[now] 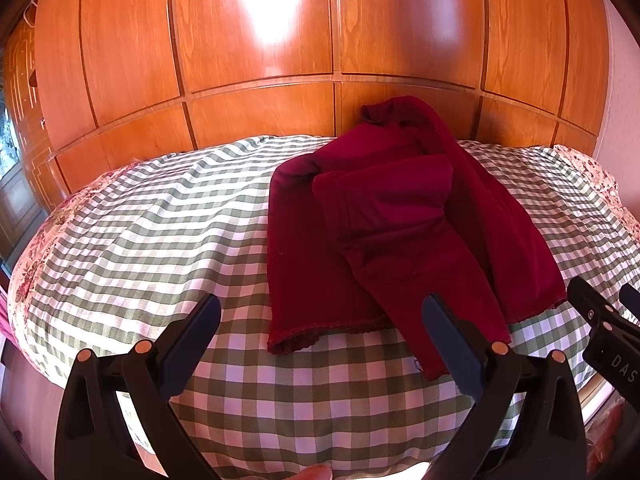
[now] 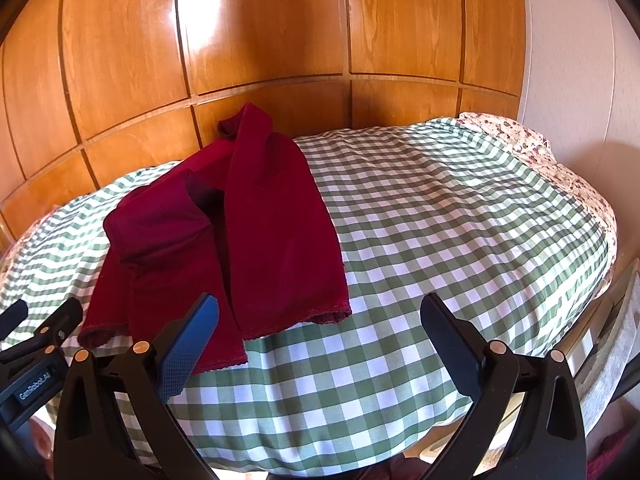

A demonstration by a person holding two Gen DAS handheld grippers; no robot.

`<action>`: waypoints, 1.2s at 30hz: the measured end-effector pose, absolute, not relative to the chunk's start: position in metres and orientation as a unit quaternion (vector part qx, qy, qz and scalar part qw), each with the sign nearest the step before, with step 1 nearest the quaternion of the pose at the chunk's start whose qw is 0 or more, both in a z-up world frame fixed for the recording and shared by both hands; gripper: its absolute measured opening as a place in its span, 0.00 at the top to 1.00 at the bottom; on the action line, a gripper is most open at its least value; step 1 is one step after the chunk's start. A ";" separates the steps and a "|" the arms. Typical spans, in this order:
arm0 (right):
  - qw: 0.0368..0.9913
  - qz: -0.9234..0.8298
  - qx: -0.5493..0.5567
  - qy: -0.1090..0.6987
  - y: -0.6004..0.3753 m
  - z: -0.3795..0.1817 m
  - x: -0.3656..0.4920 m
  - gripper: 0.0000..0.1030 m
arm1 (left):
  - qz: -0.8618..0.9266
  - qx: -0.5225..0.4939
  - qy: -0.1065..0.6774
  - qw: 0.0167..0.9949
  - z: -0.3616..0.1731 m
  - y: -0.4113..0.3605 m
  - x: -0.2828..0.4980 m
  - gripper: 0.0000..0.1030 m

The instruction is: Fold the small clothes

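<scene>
A dark red garment (image 1: 400,232) lies partly folded on the green-and-white checked cloth (image 1: 160,240), its sleeves laid over the body and its hem nearest me. My left gripper (image 1: 320,320) hovers open just short of the hem, holding nothing; its right finger (image 1: 452,344) overlaps a sleeve end in the picture. In the right wrist view the same garment (image 2: 240,232) sits to the left, and my right gripper (image 2: 320,320) is open over bare checked cloth (image 2: 440,220) beside the hem. Each gripper shows at the edge of the other's view: the right gripper (image 1: 608,332), the left gripper (image 2: 36,340).
A wooden panelled wall (image 1: 280,60) rises right behind the cloth-covered surface. A floral cloth (image 2: 520,136) peeks out under the checked one at the edges. A white wall (image 2: 580,60) stands at the right. A fingertip (image 1: 312,472) shows at the bottom of the left wrist view.
</scene>
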State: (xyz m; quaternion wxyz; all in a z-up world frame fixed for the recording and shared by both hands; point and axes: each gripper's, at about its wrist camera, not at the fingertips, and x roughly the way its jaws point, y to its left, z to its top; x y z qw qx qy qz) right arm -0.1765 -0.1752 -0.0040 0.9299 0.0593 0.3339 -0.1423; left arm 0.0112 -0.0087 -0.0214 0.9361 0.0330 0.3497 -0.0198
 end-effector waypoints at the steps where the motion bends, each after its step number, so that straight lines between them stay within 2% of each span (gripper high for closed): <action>1: 0.930 -0.143 0.059 0.334 -0.176 -0.004 -0.176 0.03 | -0.020 0.034 0.350 0.936 -0.022 -0.009 0.012 0.03; 20: 0.922 -0.154 0.076 0.347 -0.190 -0.013 -0.171 0.03 | -0.026 0.042 0.366 0.929 -0.031 -0.017 0.022 0.03; 33: 0.919 -0.166 0.085 0.346 -0.203 -0.012 -0.168 0.03 | -0.096 0.063 0.370 0.922 -0.034 -0.038 0.023 0.03; 34: 0.919 -0.169 0.083 0.345 -0.205 -0.011 -0.168 0.03 | -0.109 0.069 0.371 0.920 -0.036 -0.041 0.024 0.04; 36: 0.919 -0.176 0.084 0.342 -0.212 -0.010 -0.167 0.03 | -0.153 0.093 0.377 0.909 -0.041 -0.052 0.023 0.17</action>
